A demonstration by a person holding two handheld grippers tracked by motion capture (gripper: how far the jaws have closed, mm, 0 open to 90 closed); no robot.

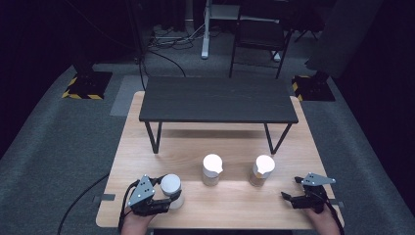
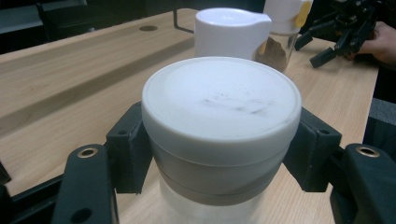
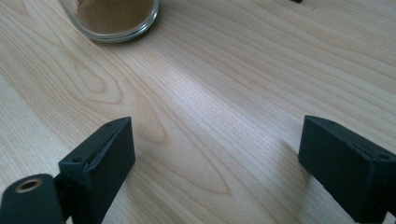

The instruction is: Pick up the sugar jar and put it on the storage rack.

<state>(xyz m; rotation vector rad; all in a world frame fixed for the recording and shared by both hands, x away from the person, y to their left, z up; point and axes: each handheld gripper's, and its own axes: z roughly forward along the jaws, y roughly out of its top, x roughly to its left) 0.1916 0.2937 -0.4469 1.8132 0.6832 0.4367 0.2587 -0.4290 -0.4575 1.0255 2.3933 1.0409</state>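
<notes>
Three white-lidded jars stand in a row on the wooden table [image 1: 303,161]. The left jar [image 1: 171,185] [image 2: 219,107] sits near the front edge, and my left gripper [image 1: 168,199] [image 2: 219,156] is shut on it, with the black pads pressing its sides just under the lid. The middle jar [image 1: 212,169] [image 2: 231,32] and the right jar [image 1: 263,170] [image 2: 280,28] hold brown powder. My right gripper [image 1: 289,189] [image 3: 217,154] rests low at the front right, jaws open over bare wood, a little to the right of the right jar [image 3: 112,18].
A low black shelf on thin legs [image 1: 218,100] stands across the far half of the table. Behind the table on the grey floor are a dark chair [image 1: 259,34] and cables. A cable trails off the table's left edge.
</notes>
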